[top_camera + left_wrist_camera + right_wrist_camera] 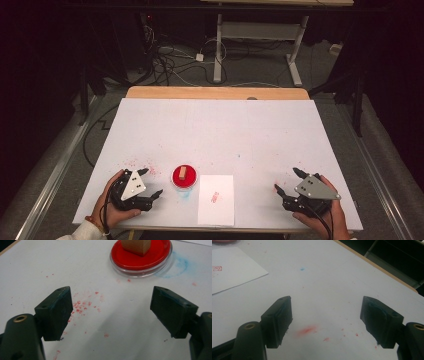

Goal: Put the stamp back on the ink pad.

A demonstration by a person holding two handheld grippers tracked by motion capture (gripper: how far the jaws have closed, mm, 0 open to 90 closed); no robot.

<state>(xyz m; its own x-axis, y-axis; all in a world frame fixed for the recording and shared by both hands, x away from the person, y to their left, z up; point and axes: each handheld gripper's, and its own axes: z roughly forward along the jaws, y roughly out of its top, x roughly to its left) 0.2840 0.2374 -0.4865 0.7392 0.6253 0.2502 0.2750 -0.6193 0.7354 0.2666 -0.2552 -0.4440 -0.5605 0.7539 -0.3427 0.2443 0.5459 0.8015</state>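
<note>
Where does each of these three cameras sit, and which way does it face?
High view: above the person's side, looking forward and down on the table; both hands and claws show.
Left gripper view: on the left claw, facing the red ink pad with its wooden stamp.
Right gripper view: on the right claw, facing the paper sheet.
All share the table.
</note>
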